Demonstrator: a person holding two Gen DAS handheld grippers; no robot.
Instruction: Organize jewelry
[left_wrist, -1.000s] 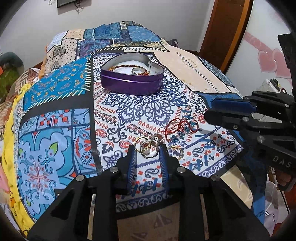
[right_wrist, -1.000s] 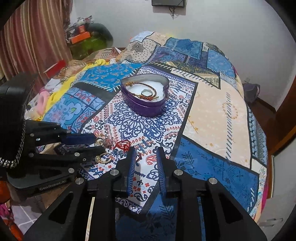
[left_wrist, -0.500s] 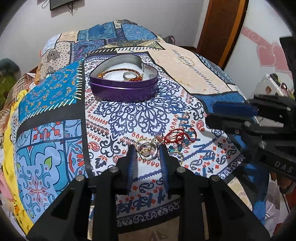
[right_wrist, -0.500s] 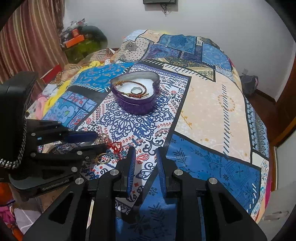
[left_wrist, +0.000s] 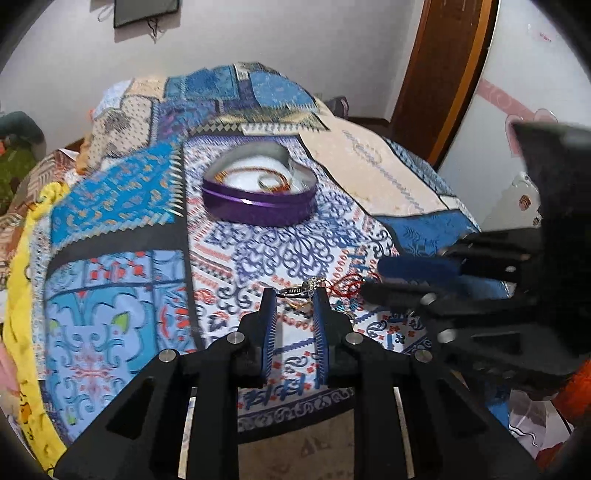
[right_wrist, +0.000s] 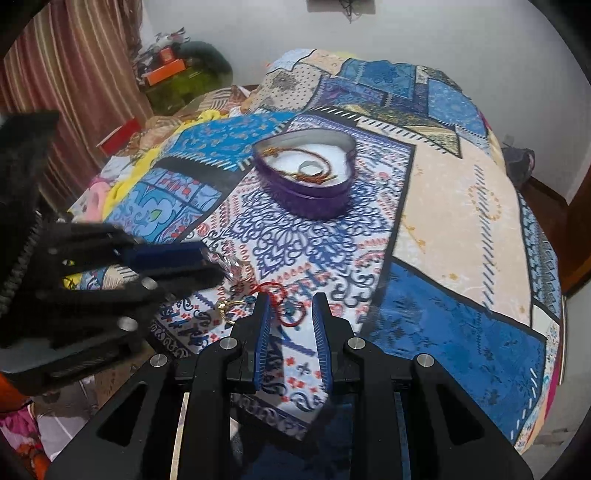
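Observation:
A purple heart-shaped tin (left_wrist: 258, 206) stands on the patterned bedspread and holds a braided bracelet and a ring; it also shows in the right wrist view (right_wrist: 306, 184). My left gripper (left_wrist: 294, 295) is shut on a silver ring (left_wrist: 295, 291) at its fingertips, raised a little above the cloth. Under it lie gold rings (left_wrist: 301, 306) and a red cord piece (left_wrist: 349, 288). My right gripper (right_wrist: 289, 301) is open and empty, its fingers on either side of the red cord piece (right_wrist: 286, 306). A gold ring (right_wrist: 231, 306) lies left of it.
The bedspread's near edge (left_wrist: 295, 410) drops off just in front of both grippers. A wooden door (left_wrist: 439, 74) and a white cabinet stand on the right. Clutter and a curtain (right_wrist: 74, 92) are at the left of the bed.
My left gripper has closed on the silver ring and lifted it off the cloth. My right gripper has moved forward over the red cord piece. Both views are blurred by motion.

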